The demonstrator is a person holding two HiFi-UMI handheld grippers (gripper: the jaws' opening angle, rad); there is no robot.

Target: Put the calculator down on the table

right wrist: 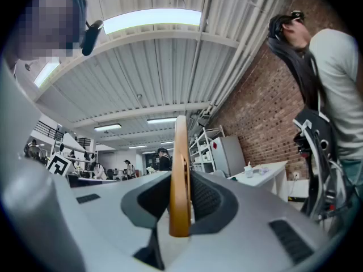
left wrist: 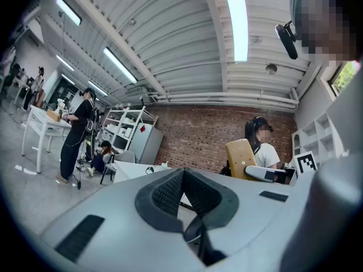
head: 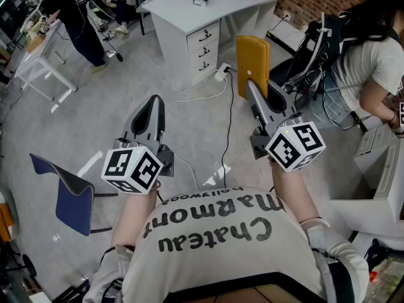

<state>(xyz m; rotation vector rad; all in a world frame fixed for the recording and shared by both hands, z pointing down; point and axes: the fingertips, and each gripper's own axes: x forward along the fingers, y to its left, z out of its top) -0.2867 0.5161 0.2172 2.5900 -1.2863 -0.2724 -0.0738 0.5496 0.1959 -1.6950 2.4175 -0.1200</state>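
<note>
Right gripper is clamped on the yellow calculator, its jaws narrowed to the thin case. The calculator stands upright on edge, carried roughly level out in front, high over the floor. The grip sits low on the case, so most of it rises clear of the pads.

Left gripper has its jaws together with nothing between them, idling alongside.

A white desk stands well ahead. No surface lies under the calculator, so I judge the set-down not yet begun.
</note>
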